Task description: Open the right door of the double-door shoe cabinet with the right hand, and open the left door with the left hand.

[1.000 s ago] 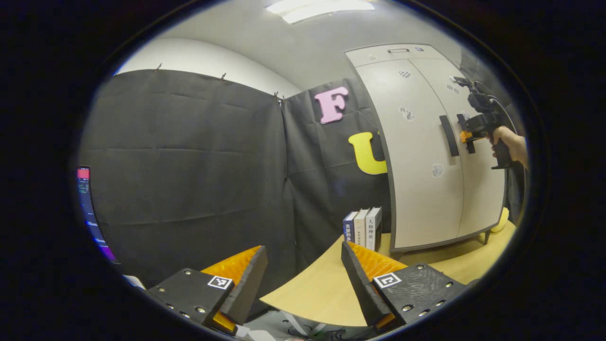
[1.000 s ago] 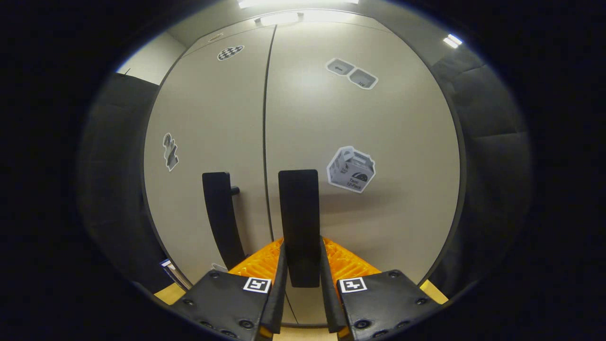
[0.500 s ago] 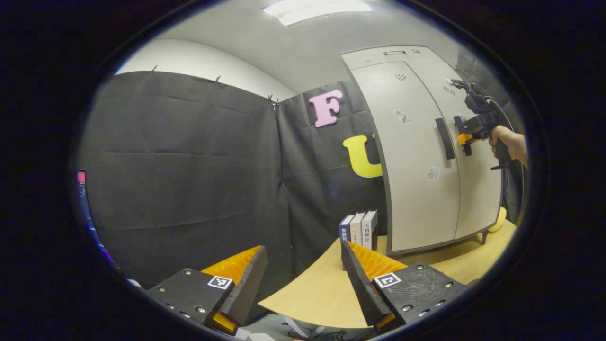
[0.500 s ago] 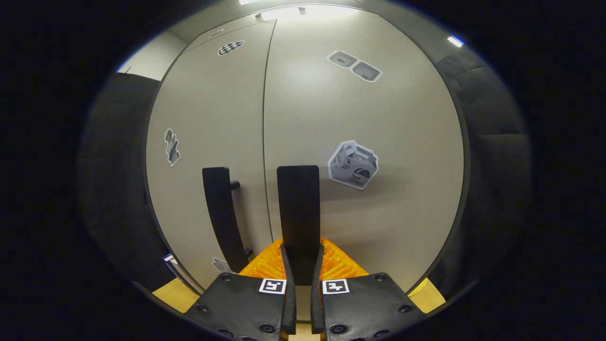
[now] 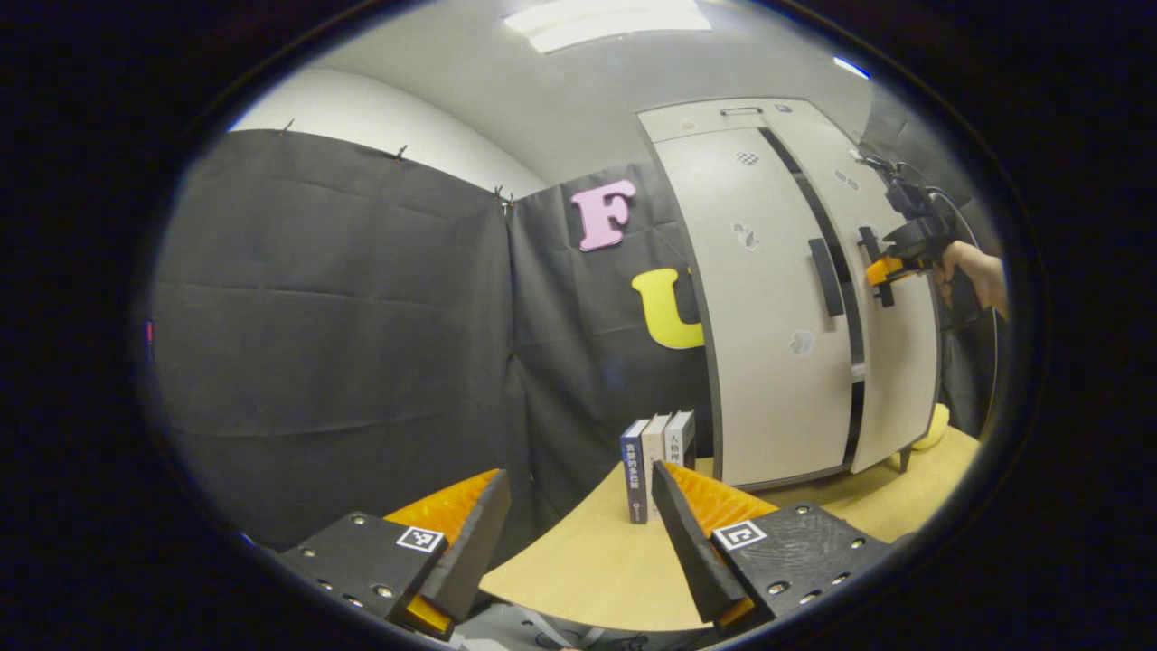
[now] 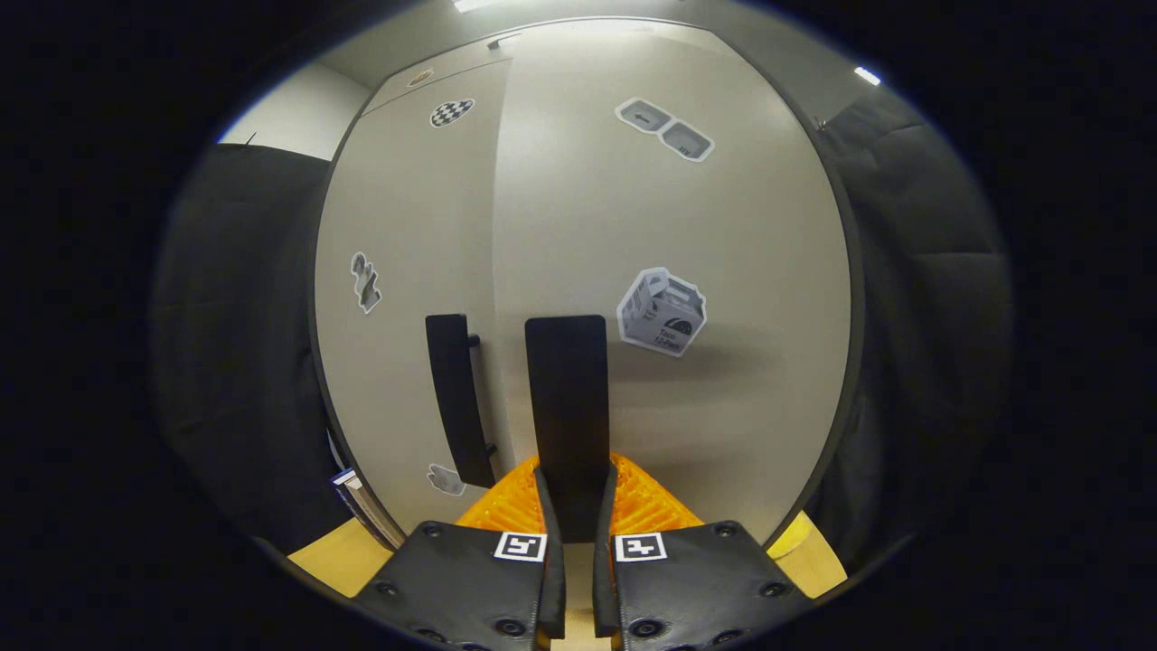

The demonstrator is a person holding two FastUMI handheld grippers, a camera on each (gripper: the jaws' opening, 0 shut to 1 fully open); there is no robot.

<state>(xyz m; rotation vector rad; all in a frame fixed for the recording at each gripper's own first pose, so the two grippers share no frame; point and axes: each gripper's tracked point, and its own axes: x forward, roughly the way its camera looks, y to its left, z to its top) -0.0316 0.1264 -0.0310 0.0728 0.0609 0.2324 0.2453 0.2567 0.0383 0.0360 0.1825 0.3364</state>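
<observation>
Two rigid hinged doors | right tongs (image 6: 574, 506) clamped on right door handle (image 6: 567, 398), centre frame | left tongs (image 5: 578, 533) apart, lower frame | grip left door handle (image 5: 826, 277) mid-bar

Matt smooth cabinet doors (image 6: 687, 226); wood-look table (image 5: 597, 561).

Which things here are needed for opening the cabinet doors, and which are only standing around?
For the job:
right door handle, clamped by the right gripper
right door, ajar
left door, shut
left door handle
left gripper, open

Bystanders:
books
table
</observation>
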